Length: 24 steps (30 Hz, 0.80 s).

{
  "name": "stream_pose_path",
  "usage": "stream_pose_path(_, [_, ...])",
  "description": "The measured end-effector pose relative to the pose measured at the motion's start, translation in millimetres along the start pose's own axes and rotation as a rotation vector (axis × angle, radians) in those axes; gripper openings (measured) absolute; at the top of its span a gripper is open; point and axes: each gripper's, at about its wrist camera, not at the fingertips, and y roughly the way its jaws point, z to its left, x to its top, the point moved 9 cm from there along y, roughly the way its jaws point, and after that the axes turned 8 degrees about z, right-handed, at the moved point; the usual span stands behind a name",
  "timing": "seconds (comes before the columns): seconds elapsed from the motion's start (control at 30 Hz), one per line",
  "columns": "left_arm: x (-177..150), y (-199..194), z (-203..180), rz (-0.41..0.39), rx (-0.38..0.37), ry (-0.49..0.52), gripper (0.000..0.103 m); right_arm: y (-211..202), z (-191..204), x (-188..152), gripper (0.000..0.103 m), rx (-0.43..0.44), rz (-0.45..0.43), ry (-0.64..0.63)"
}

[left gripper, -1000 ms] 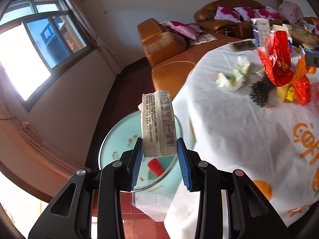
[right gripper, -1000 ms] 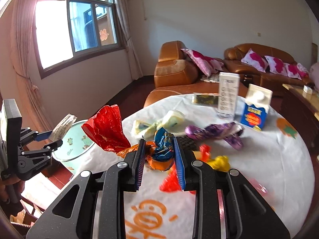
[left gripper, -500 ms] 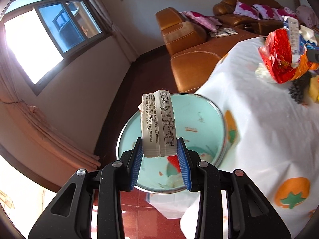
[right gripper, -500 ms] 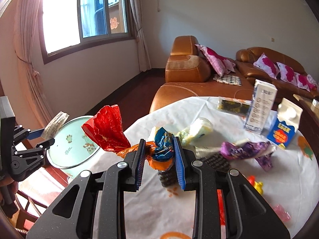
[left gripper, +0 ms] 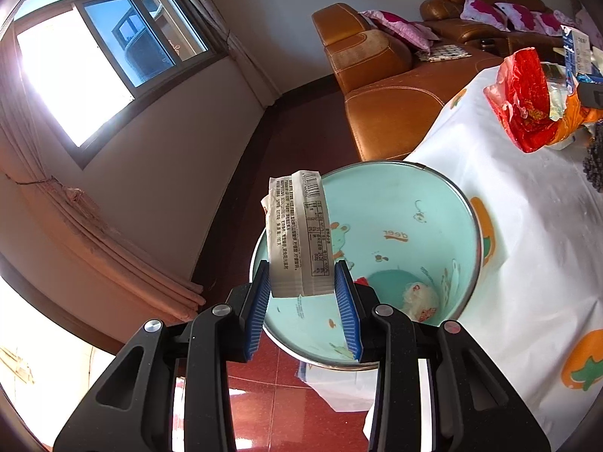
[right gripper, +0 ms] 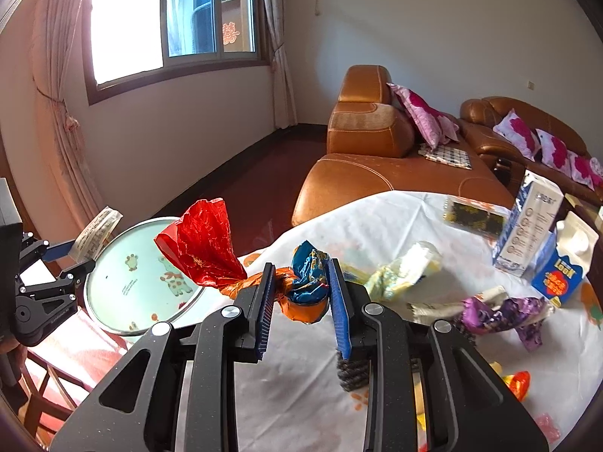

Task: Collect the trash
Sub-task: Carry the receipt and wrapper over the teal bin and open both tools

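Note:
My left gripper [left gripper: 302,282] is shut on a white printed wrapper [left gripper: 298,231] and holds it upright over the near rim of a mint-green trash bin [left gripper: 399,226] that stands beside the table. Some trash lies at the bin's bottom. My right gripper [right gripper: 301,282] is shut on a crumpled red, orange and blue snack bag [right gripper: 211,245] above the table's left edge, right of the bin [right gripper: 143,282]. The left gripper [right gripper: 64,260] with its wrapper also shows in the right wrist view. The snack bag shows in the left wrist view too [left gripper: 527,101].
The table has a white cloth with orange prints [right gripper: 301,376]. On it lie a purple wrapper [right gripper: 501,312], a pale crumpled wrapper [right gripper: 407,267], a dark pack [right gripper: 475,218], two cartons [right gripper: 531,222] and small bits. An orange leather sofa [right gripper: 377,158] stands behind. A wooden chair [right gripper: 45,388] is below the bin.
My left gripper has carried the white wrapper from beside the bin to over its opening. My right gripper has moved left with the snack bag, closer to the bin.

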Motion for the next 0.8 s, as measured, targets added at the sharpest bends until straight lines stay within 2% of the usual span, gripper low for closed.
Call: stream_pose_path(0.8, [1.6, 15.5, 6.4, 0.038, 0.038, 0.0, 0.035, 34.2, 47.2, 23.6, 0.028, 0.043, 0.024, -0.092])
